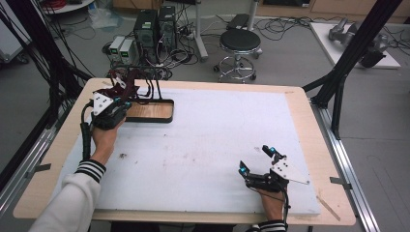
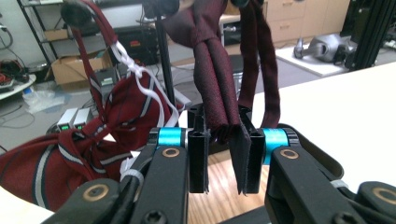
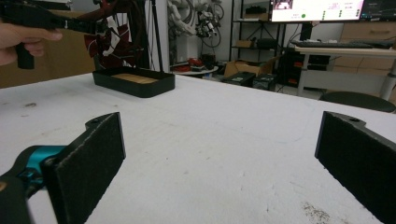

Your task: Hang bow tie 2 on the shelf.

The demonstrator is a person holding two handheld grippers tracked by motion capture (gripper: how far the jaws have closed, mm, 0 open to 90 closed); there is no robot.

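Note:
A dark red tie hangs from a rack over a black tray with a wooden floor at the table's far left. Its folded lower end fills the gap between the pads of my left gripper, which is shut on it. In the high view the left gripper sits at the tray's left end among the hanging ties. A red tie with grey stripes and a white cord hang to its left. My right gripper rests low on the white mat at the near right. Its jaws stand wide open with nothing between them.
A white mat covers most of the wooden table. The tray lies far ahead of the right gripper. Behind the table stand a black stool and computer towers. A black frame post rises at the far right corner.

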